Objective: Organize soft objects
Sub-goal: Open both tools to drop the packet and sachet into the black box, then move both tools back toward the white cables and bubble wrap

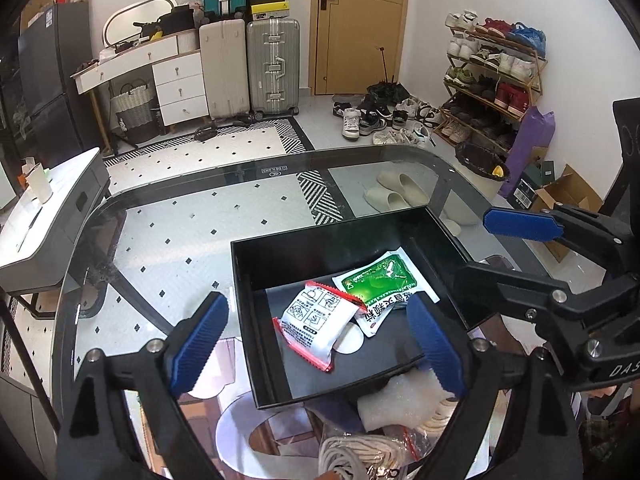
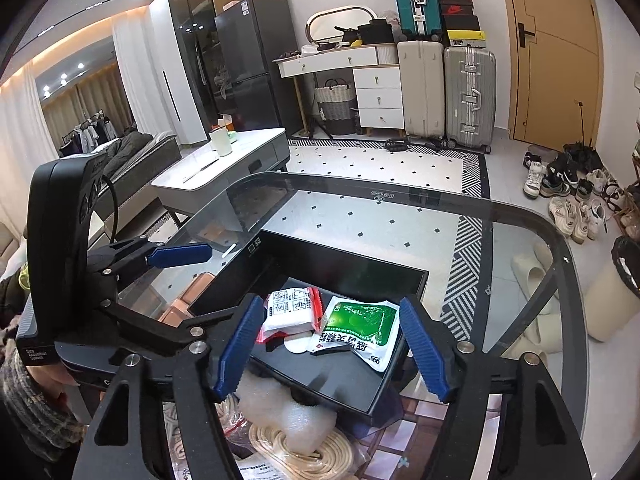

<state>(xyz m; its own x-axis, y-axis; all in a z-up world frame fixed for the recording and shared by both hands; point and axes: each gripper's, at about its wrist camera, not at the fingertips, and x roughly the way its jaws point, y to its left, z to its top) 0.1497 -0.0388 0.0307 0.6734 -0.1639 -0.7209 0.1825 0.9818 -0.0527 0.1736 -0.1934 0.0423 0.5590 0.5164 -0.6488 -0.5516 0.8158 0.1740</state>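
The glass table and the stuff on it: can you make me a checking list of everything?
Surface: glass table, see-through, floor tiles visible beneath.
Job's things: black box holds a green packet and a white packet with red edges, overlapping.
Clutter: coiled white rope and bubble wrap lie near the box's close edge.
Grippers: left tongs open, empty; right tongs open, empty, both over the box.
Cables: nothing seen on the table.
Surroundings: suitcases, shoe rack, door.
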